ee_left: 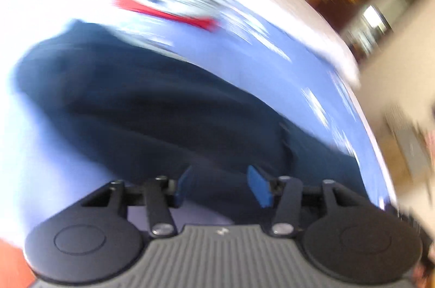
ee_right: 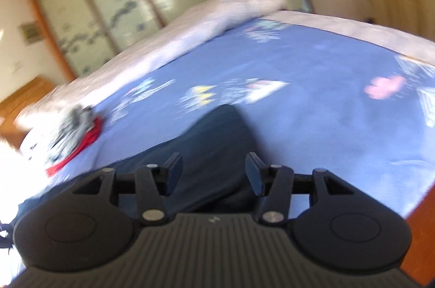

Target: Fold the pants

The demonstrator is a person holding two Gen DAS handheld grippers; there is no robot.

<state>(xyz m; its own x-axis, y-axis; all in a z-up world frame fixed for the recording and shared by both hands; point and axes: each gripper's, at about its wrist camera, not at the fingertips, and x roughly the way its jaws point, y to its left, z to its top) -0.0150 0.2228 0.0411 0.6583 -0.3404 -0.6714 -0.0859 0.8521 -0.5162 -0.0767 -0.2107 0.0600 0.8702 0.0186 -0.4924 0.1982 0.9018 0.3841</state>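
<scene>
Dark navy pants [ee_left: 149,103] lie across the blue patterned bedsheet [ee_left: 272,70]; the left wrist view is heavily blurred. My left gripper [ee_left: 221,186] hovers over the pants with its blue pads [ee_left: 259,188] apart and nothing pinched between them. In the right wrist view one end of the pants [ee_right: 217,130] reaches out onto the sheet [ee_right: 312,65]. My right gripper [ee_right: 213,172] is above that end, its jaws standing apart with only cloth visible below the gap.
A red and grey heap of clothes [ee_right: 78,135] lies on the left of the bed, also a red streak [ee_left: 168,13] in the left wrist view. A pale quilt [ee_right: 217,16] is bunched along the far side. A sliding-door wardrobe [ee_right: 108,2] stands behind. The wooden bed edge [ee_right: 421,233] is at lower right.
</scene>
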